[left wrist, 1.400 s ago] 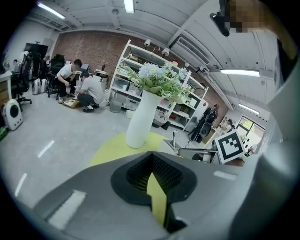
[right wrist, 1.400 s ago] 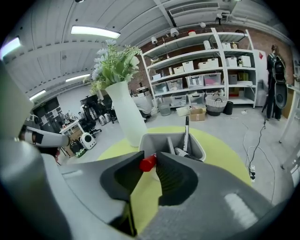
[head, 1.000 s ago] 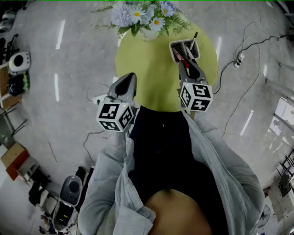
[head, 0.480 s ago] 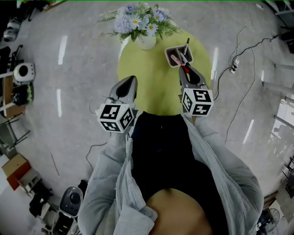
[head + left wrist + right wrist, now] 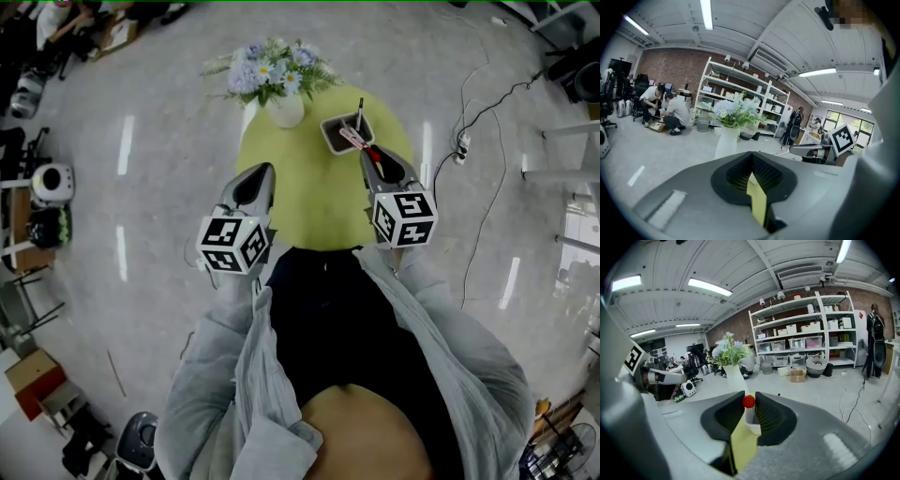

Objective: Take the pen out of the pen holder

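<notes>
Jaws of the right gripper (image 5: 749, 398) pinch the pen (image 5: 748, 402) to draw it from the pen holder (image 5: 330, 128) at the desk's (image 5: 300, 187) one o'clock; left gripper (image 5: 751, 161) spare, jaws together, empty.

Round yellow-green table (image 5: 309, 197), white vase of flowers (image 5: 284, 110) at its far edge, dark rectangular pen holder (image 5: 333, 139) right of it, right gripper (image 5: 369, 156) at holder's near side, red-capped pen (image 5: 748, 401) between its jaws, left gripper (image 5: 265, 171) over the table's left edge.
</notes>
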The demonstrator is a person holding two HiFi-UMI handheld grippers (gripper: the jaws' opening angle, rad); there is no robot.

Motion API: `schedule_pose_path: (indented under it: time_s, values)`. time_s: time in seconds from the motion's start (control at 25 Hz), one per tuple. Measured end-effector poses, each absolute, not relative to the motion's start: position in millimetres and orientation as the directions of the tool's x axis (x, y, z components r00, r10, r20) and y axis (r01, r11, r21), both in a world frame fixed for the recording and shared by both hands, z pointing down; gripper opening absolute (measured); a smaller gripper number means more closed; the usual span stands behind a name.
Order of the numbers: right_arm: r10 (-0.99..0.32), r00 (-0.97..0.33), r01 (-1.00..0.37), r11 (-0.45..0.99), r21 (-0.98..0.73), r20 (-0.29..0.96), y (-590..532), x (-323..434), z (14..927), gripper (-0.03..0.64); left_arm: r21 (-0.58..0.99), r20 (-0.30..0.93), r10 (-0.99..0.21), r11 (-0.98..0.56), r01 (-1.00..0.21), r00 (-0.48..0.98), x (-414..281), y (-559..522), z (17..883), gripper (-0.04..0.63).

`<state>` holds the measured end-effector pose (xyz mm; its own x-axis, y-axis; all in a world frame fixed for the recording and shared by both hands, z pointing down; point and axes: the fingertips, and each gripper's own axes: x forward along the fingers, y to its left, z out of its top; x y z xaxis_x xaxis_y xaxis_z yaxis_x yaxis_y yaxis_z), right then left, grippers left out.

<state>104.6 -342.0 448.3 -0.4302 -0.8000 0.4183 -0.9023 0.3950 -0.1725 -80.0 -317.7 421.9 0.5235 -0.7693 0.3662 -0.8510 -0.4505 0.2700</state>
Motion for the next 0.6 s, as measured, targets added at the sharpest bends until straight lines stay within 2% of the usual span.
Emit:
schedule_pose_path:
  time_s: [0.6]
  values:
    - [-0.855, -0.417, -0.908, 0.409, -0.093, 0.308, -329.9, 133.2, 378.9, 0.071, 0.215, 0.283, -0.769, -0.531, -0.82, 0.572, -64.5, -336.0, 388.0, 0.017]
